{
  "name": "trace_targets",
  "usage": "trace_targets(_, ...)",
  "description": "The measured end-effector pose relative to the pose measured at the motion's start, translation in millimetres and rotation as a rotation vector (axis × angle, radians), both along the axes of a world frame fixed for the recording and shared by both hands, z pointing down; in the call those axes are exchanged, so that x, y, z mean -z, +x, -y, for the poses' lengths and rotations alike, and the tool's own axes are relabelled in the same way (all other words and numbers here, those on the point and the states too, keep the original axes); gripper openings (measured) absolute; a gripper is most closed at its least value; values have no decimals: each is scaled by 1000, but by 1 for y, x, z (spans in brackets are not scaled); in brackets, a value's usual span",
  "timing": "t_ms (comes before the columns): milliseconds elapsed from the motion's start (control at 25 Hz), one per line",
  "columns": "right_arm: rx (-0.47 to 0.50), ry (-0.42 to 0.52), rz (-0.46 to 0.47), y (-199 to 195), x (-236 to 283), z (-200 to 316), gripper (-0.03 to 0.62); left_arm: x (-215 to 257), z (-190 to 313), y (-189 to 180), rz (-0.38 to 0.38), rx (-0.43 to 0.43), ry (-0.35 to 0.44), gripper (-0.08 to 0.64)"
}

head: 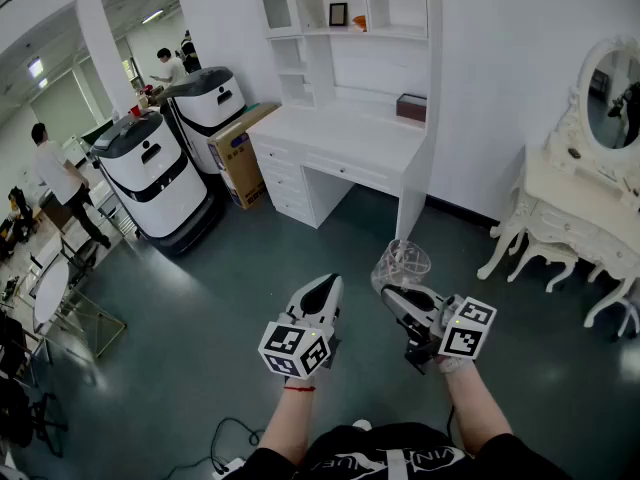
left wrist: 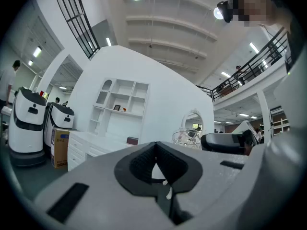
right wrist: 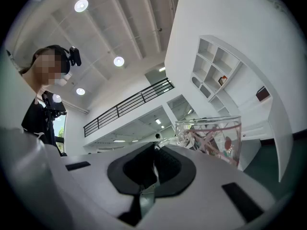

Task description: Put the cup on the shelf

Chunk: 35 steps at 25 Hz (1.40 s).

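Observation:
A clear glass cup [head: 402, 265] with a pink pattern hangs over the grey floor, well short of the white desk [head: 340, 133] and the shelf unit [head: 345, 8] above it. My right gripper [head: 392, 293] is shut on the cup, apparently at its handle. In the right gripper view the cup [right wrist: 211, 138] stands upright just past the closed jaws of the right gripper [right wrist: 154, 148], with the shelf [right wrist: 218, 73] far behind. My left gripper [head: 325, 283] is beside it, shut and holding nothing. The left gripper view shows the left gripper [left wrist: 155, 145], the cup [left wrist: 187, 137] and the shelf [left wrist: 120, 104].
Two white-and-black robots [head: 160, 173] [head: 205, 98] and a cardboard box [head: 240, 153] stand left of the desk. A white vanity table with a mirror [head: 575, 198] is at the right. A dark box [head: 411, 107] sits on the desk. A person [head: 60, 178] walks at far left.

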State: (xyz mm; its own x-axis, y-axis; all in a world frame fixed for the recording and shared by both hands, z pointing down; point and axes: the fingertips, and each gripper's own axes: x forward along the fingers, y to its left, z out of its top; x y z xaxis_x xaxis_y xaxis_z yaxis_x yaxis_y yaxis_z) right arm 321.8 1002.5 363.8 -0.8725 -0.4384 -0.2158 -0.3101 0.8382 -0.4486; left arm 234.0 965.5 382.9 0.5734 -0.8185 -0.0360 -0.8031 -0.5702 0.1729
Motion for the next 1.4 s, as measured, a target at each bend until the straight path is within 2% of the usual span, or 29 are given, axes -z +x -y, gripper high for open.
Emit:
trace_targets(200, -5, -2, 8, -18, -6, 25, 5, -5, 29, -16, -15, 3, -2, 6)
trace_targets(520, -9, -21, -20, -28, -24, 80, 5, -22, 87, -7, -9, -28, -22, 7)
trace_targets(1400, 50, -18, -69, -11, -29, 357, 5, -23, 362, 25, -18, -14, -40, 8)
